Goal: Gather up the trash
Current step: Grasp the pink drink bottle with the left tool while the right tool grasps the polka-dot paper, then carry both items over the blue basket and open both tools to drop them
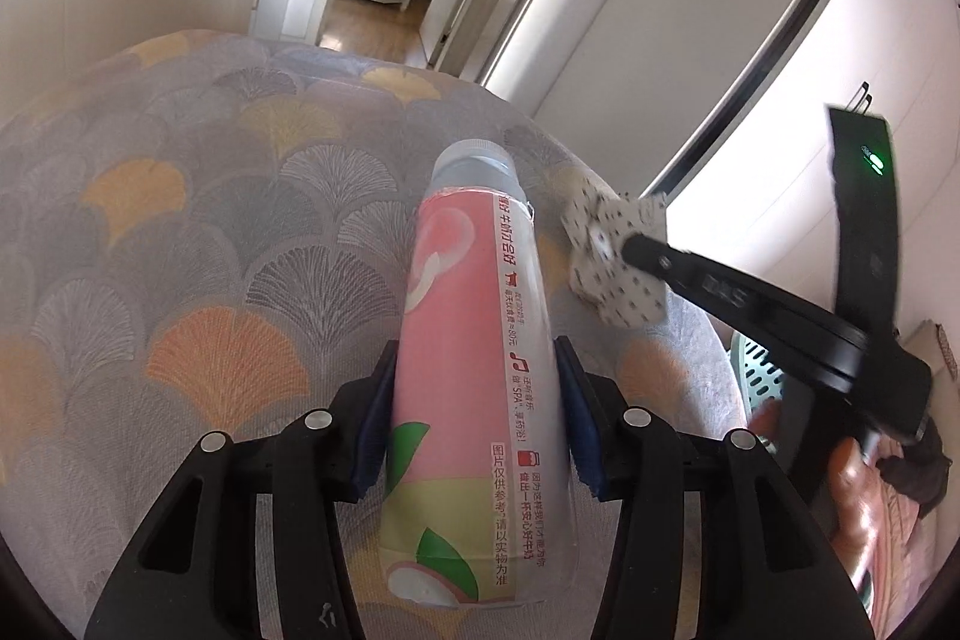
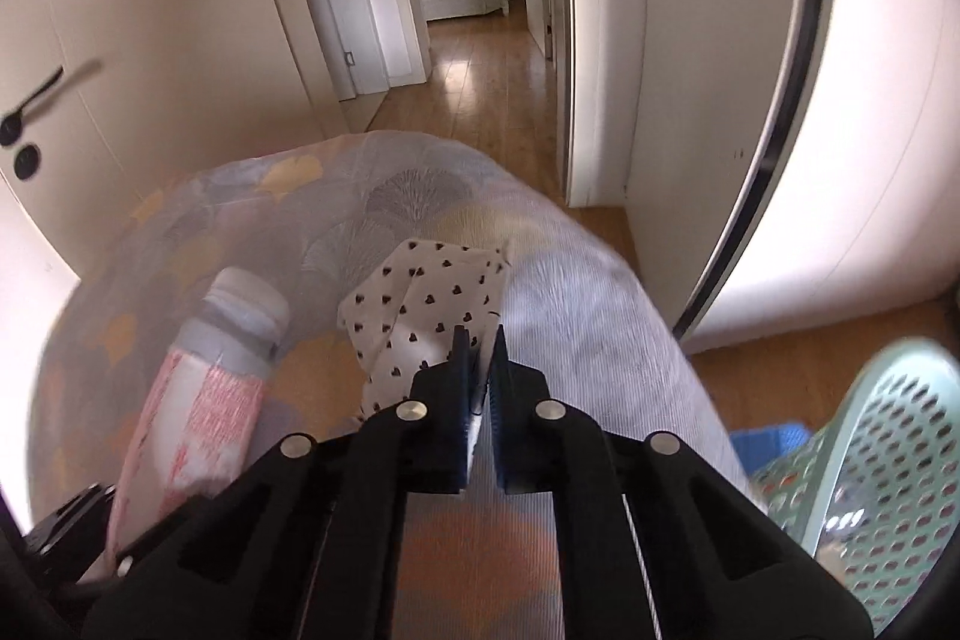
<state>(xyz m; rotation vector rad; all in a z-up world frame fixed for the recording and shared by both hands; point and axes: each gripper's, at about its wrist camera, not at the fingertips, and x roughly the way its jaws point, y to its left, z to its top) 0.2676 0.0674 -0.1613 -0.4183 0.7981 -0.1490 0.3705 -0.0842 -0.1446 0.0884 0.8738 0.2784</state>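
A pink drink bottle (image 1: pixel 462 250) with a grey cap lies lengthwise between the blue pads of my left gripper (image 1: pixel 474 358), which is shut on its body. In the right wrist view the same bottle (image 2: pixel 210 388) shows at lower left. A crumpled white paper napkin (image 2: pixel 420 292) with small black hearts rests on the patterned bed cover (image 2: pixel 360 208). My right gripper (image 2: pixel 480 340) is shut on the napkin's near edge. In the left wrist view that gripper (image 1: pixel 636 244) reaches in from the right, pinching the napkin (image 1: pixel 606 232) just right of the bottle.
A pale green perforated basket (image 2: pixel 888 448) stands on the floor to the right of the bed, with its rim (image 1: pixel 759 370) also visible. A hand (image 1: pixel 852 496) holds the right gripper's handle. White sliding wardrobe doors (image 2: pixel 870 160) line the right side. A wooden-floored hallway (image 2: pixel 480 88) runs ahead.
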